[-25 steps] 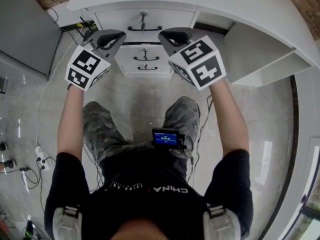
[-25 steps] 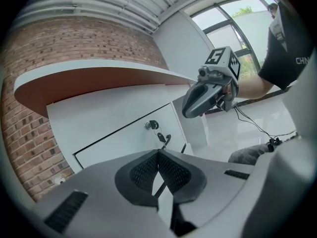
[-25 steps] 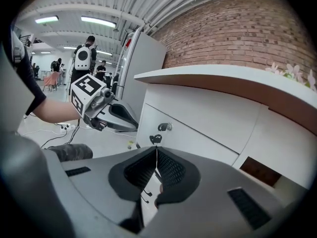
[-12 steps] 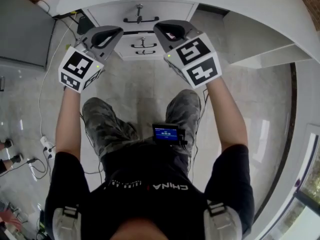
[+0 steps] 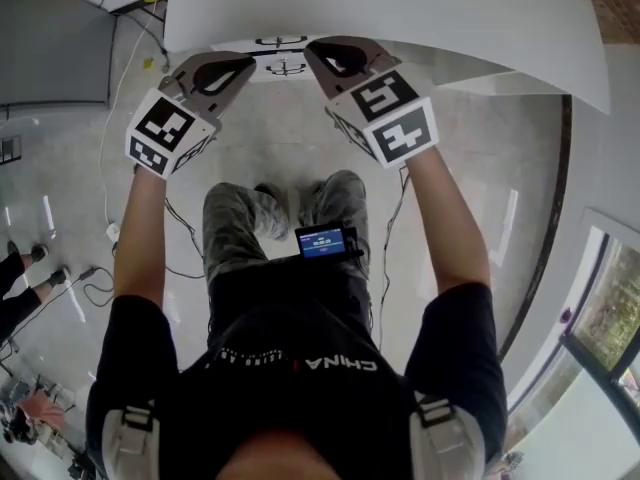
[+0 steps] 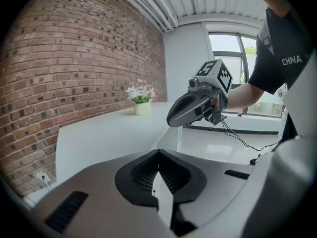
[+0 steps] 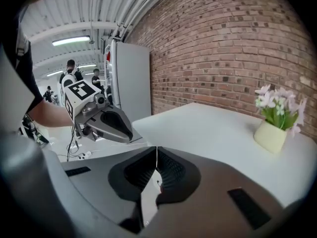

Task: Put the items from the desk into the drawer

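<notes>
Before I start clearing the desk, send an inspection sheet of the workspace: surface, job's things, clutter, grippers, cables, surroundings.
Surface: white desk; only one pot seen on it.
Job's things: flower pot upright near the wall; drawer handles show below the desk edge, no drawer seen pulled out.
Clutter: nothing seen.
Grippers: left gripper shut, empty; right gripper shut, empty; both in the air by the desk's front edge.
Cables: loose cables on the floor at the person's left.
Surroundings: brick wall, grey cabinet, window, people far off.
</notes>
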A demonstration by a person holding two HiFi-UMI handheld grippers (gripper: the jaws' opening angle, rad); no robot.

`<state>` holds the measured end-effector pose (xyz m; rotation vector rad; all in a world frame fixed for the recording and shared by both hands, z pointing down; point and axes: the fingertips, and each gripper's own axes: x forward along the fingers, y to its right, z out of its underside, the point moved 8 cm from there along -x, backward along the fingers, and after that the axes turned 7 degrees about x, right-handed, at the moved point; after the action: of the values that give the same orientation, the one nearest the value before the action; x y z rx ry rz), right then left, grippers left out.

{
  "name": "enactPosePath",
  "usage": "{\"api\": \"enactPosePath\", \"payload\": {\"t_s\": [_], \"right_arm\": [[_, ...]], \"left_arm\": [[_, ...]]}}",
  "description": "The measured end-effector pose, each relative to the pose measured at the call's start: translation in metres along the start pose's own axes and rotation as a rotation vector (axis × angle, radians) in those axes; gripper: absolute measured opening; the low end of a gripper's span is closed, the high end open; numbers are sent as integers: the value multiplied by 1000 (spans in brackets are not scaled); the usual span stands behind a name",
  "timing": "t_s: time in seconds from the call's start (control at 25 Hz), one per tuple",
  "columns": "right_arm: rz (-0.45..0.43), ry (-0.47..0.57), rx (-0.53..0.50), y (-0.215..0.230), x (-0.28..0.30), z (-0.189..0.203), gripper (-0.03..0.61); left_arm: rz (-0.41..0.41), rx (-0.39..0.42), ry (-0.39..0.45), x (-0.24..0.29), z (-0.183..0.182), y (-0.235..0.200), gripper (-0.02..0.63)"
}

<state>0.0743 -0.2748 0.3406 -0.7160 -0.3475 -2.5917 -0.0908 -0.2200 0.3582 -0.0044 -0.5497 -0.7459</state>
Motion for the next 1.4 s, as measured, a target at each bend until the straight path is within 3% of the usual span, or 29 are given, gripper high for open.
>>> {"api": "enactPosePath", "payload": {"t_s": [0.24, 0.4, 0.76, 0.96, 1.2, 1.4], "right_arm": [[45, 24, 82, -27, -95, -120, 18], [106, 33, 147, -58, -139, -158, 18], [187, 35, 174, -71, -180, -154, 18], [168, 31, 115, -76, -196, -143, 18], [120, 32, 71, -72, -211, -132, 18], [75, 17, 105, -61, -220, -109, 18]], "left_arm": [[-19, -32, 15, -90, -135, -14, 12], [-57, -81, 22, -144, -183, -16, 12], [-169, -122, 45, -179, -198, 3, 12], [-183, -131, 66, -173, -205, 29, 12], [-194, -140, 27, -172, -210, 58, 12], [-211, -167, -3, -168, -208, 92, 12]]}}
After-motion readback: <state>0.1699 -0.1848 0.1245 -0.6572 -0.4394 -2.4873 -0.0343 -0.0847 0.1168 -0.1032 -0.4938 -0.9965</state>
